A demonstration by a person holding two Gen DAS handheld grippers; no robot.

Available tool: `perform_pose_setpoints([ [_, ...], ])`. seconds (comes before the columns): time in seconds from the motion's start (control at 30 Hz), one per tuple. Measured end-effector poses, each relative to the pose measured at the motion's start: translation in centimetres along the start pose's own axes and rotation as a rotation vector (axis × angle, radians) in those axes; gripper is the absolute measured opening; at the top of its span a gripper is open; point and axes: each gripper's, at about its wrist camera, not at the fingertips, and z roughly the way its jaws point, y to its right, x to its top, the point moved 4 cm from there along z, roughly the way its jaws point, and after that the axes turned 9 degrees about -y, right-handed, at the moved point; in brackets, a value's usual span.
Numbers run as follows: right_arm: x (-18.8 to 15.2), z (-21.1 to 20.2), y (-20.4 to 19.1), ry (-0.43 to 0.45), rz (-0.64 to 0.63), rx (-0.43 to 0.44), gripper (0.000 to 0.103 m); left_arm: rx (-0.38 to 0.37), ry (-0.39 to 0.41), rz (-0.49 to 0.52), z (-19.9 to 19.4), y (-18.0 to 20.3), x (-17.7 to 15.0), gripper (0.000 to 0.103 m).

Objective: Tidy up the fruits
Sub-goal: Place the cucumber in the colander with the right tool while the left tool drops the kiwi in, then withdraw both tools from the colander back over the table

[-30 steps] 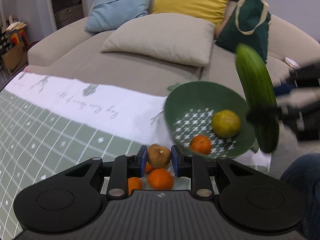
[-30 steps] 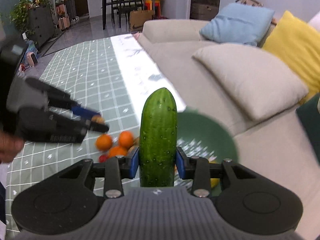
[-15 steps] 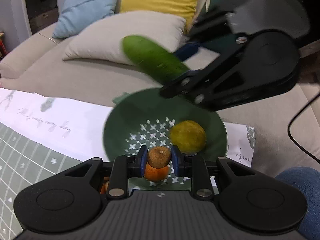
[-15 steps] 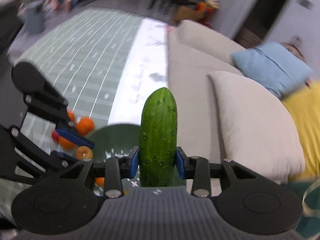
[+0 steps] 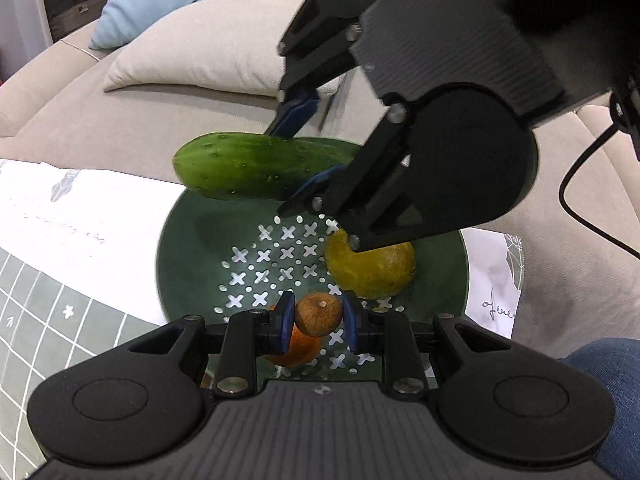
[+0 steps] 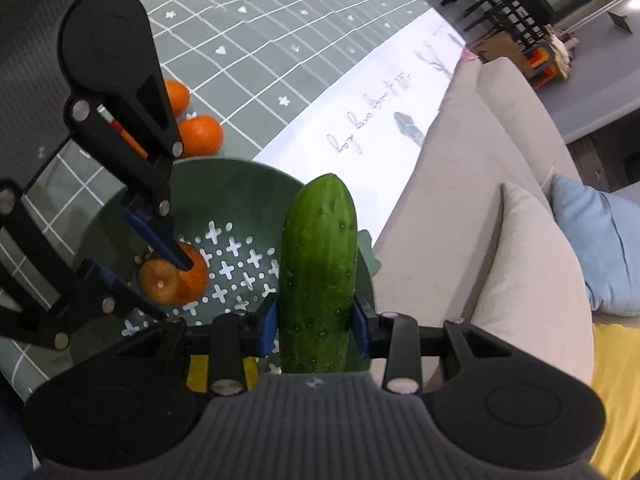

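Over the green colander [image 5: 180, 256] (earlier beside it), cucumber [image 6: 320, 264] now lies level.

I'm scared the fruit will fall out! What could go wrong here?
The left gripper and right gripper crowd over the same green colander, so they could bump. The cucumber is long and may catch the rim. The small brown fruit could land on the orange and roll.

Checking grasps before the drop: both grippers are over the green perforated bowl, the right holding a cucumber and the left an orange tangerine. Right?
Not quite. In the left wrist view, the left gripper holds a small brown round fruit, not an orange tangerine. The right gripper does hold the green cucumber over the green perforated bowl.
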Motion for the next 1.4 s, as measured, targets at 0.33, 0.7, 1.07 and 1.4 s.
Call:
perform_pose_setpoints([
  [0.33, 0.2, 1.2, -0.6, -0.02, -0.05, 0.032, 0.034, -0.009, -0.036, 0.006, 1.4, -0.2, -0.3, 0.028],
  [0.7, -0.5, 3.0, -1.2, -0.064, -0.029, 0.066, 0.036, -0.008, -0.035, 0.006, 1.5, -0.1, -0.3, 0.05],
  [1.07, -1.7, -1.8, 1.5, 0.022, 0.168, -0.019, 0.051, 0.003, 0.044, -0.034, -2.9, -1.3, -1.3, 0.07],
  [1.4, -2.1, -8.6, -0.8, 0.133, 0.609, -0.005, 0.053, 0.09, 0.088, -0.131, -8.9, -5.5, -7.0, 0.07],
])
